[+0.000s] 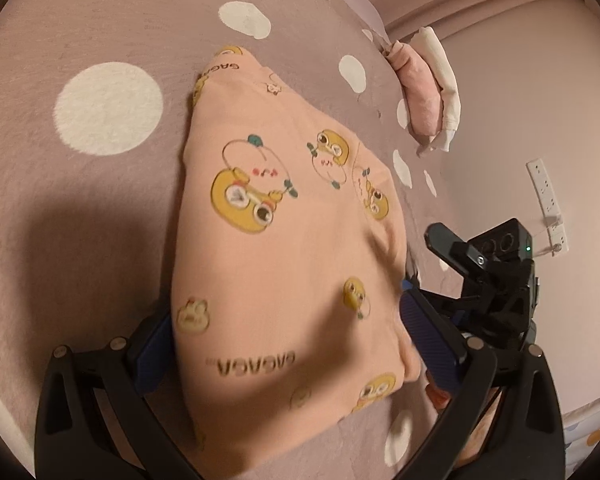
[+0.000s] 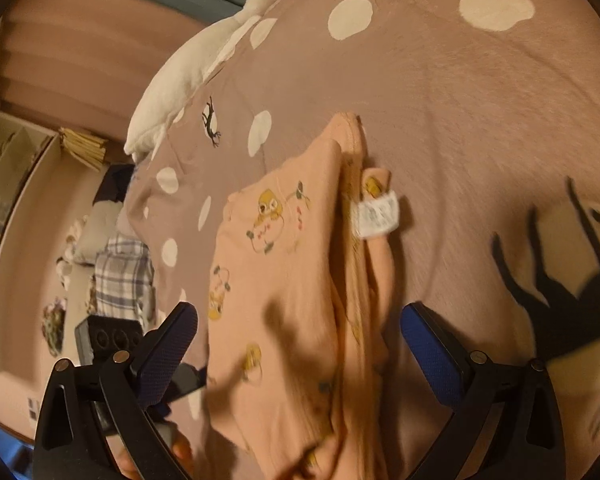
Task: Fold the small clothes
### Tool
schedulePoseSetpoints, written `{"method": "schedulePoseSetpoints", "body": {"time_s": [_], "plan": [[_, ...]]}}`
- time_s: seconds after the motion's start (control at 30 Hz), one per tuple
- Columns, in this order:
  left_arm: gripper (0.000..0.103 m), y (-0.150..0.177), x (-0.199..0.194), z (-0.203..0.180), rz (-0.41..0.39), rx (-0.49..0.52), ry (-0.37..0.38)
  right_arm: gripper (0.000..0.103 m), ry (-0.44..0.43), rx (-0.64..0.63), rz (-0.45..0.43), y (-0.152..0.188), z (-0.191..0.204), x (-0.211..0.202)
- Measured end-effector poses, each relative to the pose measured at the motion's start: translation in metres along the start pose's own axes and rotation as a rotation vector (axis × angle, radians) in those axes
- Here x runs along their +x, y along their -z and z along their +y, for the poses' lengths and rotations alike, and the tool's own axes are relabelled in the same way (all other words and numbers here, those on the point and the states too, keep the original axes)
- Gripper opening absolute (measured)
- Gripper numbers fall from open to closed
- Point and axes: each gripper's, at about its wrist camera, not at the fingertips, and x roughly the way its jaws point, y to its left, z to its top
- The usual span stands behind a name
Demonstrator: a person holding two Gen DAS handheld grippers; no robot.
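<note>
A small peach garment printed with yellow cartoon ducks lies folded on the mauve polka-dot bedspread. My left gripper is open, its blue pads on either side of the garment's near end. In the right wrist view the same garment shows stacked layers and a white care label. My right gripper is open, its pads spread wide on either side of the cloth. The right gripper also shows in the left wrist view, beside the garment's right edge.
A folded pink and white pile lies at the bed's far right edge. A white goose plush lies along the bed's left edge. A checked cloth and clutter lie on the floor. A power strip is on the floor.
</note>
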Motion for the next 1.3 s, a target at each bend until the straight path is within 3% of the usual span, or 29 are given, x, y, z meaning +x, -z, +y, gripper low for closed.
{"method": "schedulePoseSetpoints", "body": {"time_s": [0.13, 0.27, 0.37, 0.43, 0.5, 0.63, 0.8, 0.93, 1.3], "plan": [[0.101, -0.005, 0.006, -0.004, -0.002, 0.003, -0.014, 0.088, 0.025, -0.016, 0.006, -0.004, 0.003, 0.009], [0.098, -0.006, 0.01, -0.007, -0.017, 0.015, -0.045, 0.063, 0.056, -0.057, 0.02, -0.002, 0.008, 0.016], [0.079, -0.007, 0.011, -0.009, -0.019, 0.034, -0.118, 0.046, 0.093, -0.085, 0.024, 0.0, 0.009, 0.018], [0.063, -0.008, 0.01, -0.011, -0.022, 0.052, -0.171, 0.041, 0.118, -0.109, 0.016, 0.003, 0.011, 0.016], [0.06, -0.007, 0.01, -0.012, -0.022, 0.063, -0.202, 0.035, 0.14, -0.133, 0.013, 0.004, 0.015, 0.017], [0.047, -0.005, 0.009, -0.014, -0.033, 0.085, -0.239, 0.03, 0.193, -0.21, -0.002, 0.009, 0.032, 0.017], [0.03, -0.001, 0.001, -0.016, -0.065, 0.088, -0.249, 0.028, 0.197, -0.285, -0.037, 0.017, 0.054, 0.01], [0.028, 0.009, -0.008, -0.025, -0.072, 0.131, -0.254, 0.028, 0.211, -0.368, -0.055, 0.03, 0.075, 0.0], [0.028, 0.057, -0.043, -0.046, -0.089, 0.184, -0.23, 0.028, 0.185, -0.439, -0.072, 0.071, 0.099, -0.027]]}}
